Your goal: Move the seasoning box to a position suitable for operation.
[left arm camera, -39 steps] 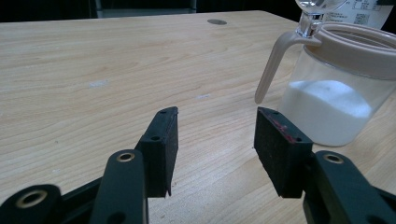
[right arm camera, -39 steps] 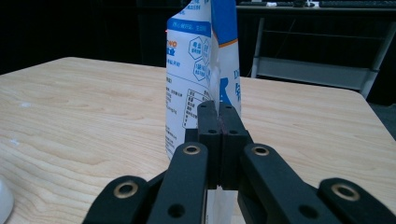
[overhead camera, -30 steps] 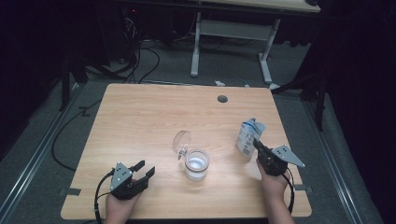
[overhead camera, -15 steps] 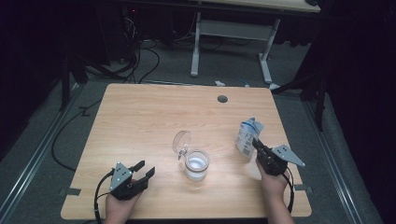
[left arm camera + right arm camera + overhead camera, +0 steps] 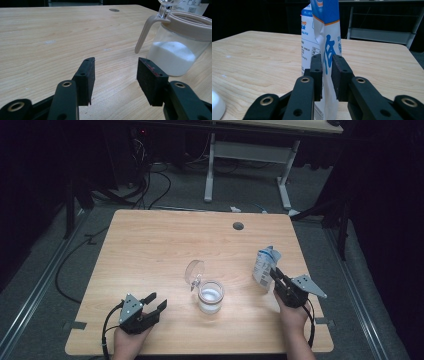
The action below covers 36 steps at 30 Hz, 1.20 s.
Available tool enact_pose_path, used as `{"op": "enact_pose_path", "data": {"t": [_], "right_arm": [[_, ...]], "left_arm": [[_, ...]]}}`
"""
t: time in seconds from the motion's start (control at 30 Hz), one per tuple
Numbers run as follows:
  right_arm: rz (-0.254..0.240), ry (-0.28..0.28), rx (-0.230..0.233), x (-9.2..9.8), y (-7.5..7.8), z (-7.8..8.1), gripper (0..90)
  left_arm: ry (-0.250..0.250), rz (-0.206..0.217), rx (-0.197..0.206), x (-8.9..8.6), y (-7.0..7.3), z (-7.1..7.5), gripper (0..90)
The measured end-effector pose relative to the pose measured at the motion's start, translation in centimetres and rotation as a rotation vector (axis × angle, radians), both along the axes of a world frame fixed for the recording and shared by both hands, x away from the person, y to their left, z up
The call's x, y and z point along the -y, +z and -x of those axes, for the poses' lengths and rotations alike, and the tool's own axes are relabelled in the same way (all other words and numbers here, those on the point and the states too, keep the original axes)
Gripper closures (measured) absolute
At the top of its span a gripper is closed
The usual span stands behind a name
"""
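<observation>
I am looking down on a light wooden table (image 5: 150,250) from the high view. At the lower left of that frame my left claw (image 5: 152,303) rests on the table with its jaws apart and nothing between them; in the left gripper view I see bare wood between its two black pads. At the lower middle of the high view stands a clear jar (image 5: 210,296) partly filled with white powder, its round lid (image 5: 194,269) flipped up. At the right of the frame a blue and white carton (image 5: 263,265) stands upright. My right claw (image 5: 274,276) is at its edge, and its jaws have just been opening; in the right gripper view the carton's folded edge sits between the pads, whether touching I cannot tell
</observation>
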State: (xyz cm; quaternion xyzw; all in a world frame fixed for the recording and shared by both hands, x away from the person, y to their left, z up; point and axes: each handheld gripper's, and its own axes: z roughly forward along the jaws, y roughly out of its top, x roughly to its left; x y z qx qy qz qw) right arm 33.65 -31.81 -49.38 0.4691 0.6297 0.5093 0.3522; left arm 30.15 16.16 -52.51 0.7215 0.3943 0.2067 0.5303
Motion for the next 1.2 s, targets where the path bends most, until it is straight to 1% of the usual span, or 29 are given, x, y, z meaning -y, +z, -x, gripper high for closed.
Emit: {"op": "enact_pose_path", "data": {"t": [0.23, 0.5, 0.57, 0.63, 0.73, 0.8, 0.93, 1.07, 1.1, 1.2], "right_arm": [[0.011, -0.006, -0.006, -0.1, 0.0, 0.0, 74.3], [0.017, -0.004, -0.009, -0.3, 0.0, -0.1, 71.8], [0.022, -0.007, -0.009, -0.3, 0.0, -0.1, 70.2], [0.03, -0.014, -0.011, -0.4, 0.0, -0.2, 65.9], [0.036, -0.018, -0.014, -0.5, 0.0, -0.2, 61.8], [0.04, -0.016, -0.014, -0.5, 0.0, -0.1, 60.0], [0.039, -0.013, -0.016, -0.5, 0.1, 0.0, 59.8], [0.044, -0.012, -0.025, -0.5, 0.2, 0.2, 58.7], [0.058, -0.011, -0.026, -0.7, 0.3, 0.7, 58.2], [0.074, -0.01, -0.025, -0.8, 0.4, 1.4, 57.9]], "left_arm": [[-0.001, 0.001, -0.001, 0.0, 0.0, 0.0, 49.3], [0.0, 0.003, -0.002, 0.0, 0.0, 0.0, 49.3], [-0.001, 0.001, -0.003, 0.0, 0.0, 0.0, 49.3], [-0.001, -0.003, -0.005, 0.0, 0.0, 0.0, 49.4], [-0.008, -0.007, -0.008, 0.1, 0.0, 0.0, 49.5], [-0.008, -0.01, -0.014, 0.1, 0.0, 0.0, 49.6], [-0.009, -0.011, -0.018, 0.2, 0.0, -0.1, 50.1], [-0.017, -0.013, -0.021, 0.3, 0.0, 0.0, 50.6], [-0.018, -0.015, -0.019, 0.4, 0.0, 0.0, 50.5], [-0.018, -0.015, -0.026, 0.4, 0.1, -0.1, 50.4]]}}
